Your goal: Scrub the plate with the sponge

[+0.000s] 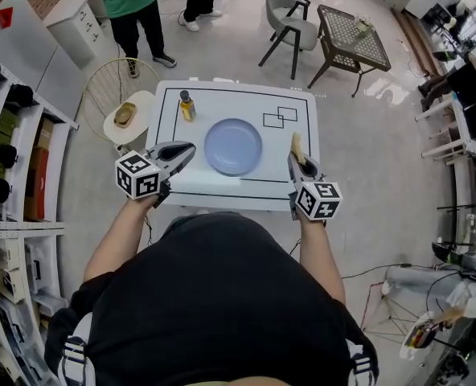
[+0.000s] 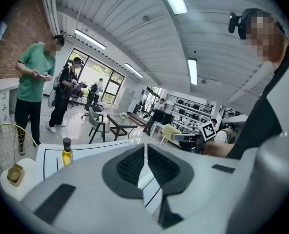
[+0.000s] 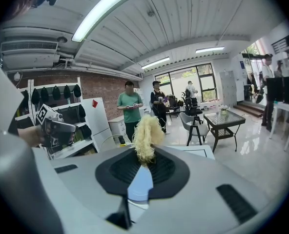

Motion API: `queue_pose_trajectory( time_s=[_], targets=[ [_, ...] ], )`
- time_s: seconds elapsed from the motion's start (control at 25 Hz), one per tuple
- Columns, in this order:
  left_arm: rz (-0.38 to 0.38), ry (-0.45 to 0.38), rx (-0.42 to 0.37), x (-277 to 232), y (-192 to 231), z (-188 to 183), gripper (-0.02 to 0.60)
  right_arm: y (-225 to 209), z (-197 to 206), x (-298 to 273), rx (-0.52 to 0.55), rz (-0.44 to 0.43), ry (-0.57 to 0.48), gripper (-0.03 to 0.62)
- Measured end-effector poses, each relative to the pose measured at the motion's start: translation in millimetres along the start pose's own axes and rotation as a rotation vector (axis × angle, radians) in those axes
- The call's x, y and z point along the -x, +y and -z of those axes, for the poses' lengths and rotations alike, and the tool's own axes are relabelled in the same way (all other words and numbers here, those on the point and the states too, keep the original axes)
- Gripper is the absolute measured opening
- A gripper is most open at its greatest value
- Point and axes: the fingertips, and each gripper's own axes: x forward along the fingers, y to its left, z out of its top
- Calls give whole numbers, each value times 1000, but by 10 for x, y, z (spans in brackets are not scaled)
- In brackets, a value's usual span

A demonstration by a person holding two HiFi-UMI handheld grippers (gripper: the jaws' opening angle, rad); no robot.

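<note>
A round pale-blue plate lies in the middle of the white table. My right gripper hovers just beyond the plate's right rim, shut on a yellow fibrous sponge. In the right gripper view the sponge sticks up from between the jaws of that gripper, and a strip of the plate shows below them. My left gripper hangs over the table just left of the plate, jaws together with nothing between them. The left gripper view shows its pads closed.
A small bottle of yellow oil stands at the table's far left. Two outlined rectangles are drawn at the far right. A round side table and shelves lie to the left. People, a chair and a lattice table stand beyond.
</note>
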Motion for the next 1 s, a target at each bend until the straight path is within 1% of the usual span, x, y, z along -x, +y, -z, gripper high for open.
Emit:
queue_pose_trajectory(
  time_s=[0.44,0.68,1.0],
  targets=[
    [35,11,31,-23,464,-32,26,159,-82,-405,5,16,29,35],
    [52,18,45,-67,683,-61,26,151,-138,-605,4,31,41,35],
    [88,35,58,-77,896,-72,26,267,-160,-837,14,40,66,35]
  ],
)
